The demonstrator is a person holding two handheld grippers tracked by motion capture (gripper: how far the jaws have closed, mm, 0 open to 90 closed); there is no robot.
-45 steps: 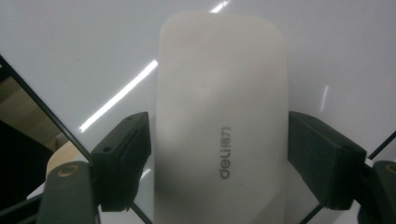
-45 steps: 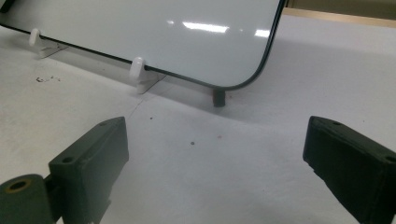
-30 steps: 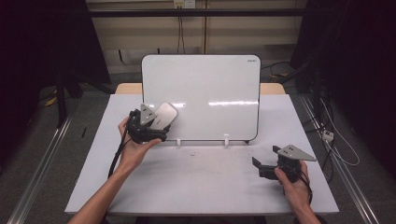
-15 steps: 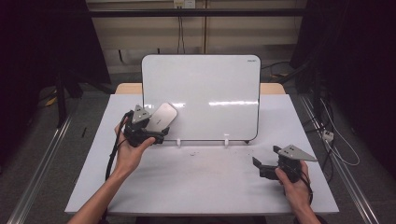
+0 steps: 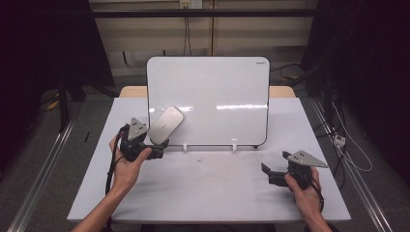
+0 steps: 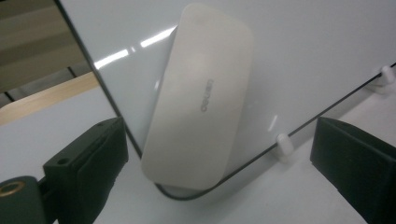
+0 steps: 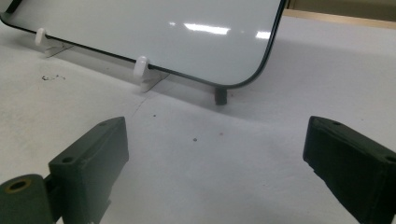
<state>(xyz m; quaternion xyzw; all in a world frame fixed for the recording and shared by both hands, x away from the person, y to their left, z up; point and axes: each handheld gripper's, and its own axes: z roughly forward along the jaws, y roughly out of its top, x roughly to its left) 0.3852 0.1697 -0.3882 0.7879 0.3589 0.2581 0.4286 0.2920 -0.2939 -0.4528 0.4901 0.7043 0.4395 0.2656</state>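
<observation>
A white board [image 5: 217, 87] stands upright on the table, propped in small white clips [image 5: 184, 146]. A pale oblong eraser [image 5: 166, 124] lies tilted against the board's lower left corner [image 6: 201, 98]. My left gripper [image 5: 155, 145] is just in front of it and to the left. Its jaws have just been opening and now stand wide; the eraser sits ahead between them [image 6: 224, 135] and no pad touches it. My right gripper [image 5: 269, 174] rests low over the table at the right, open [image 7: 215, 135] with nothing between its jaws, facing the board's lower right corner [image 7: 163, 23].
The white table [image 5: 217, 193] has a few dark specks [image 7: 49, 77] in front of the board. A short dark foot [image 7: 219, 95] holds up the board's right corner. Cables hang off the table's right side [image 5: 348, 145].
My left gripper has drawn back down and to the left, away from the board. The eraser now sits a little lower on the board. The right hand has kept still.
</observation>
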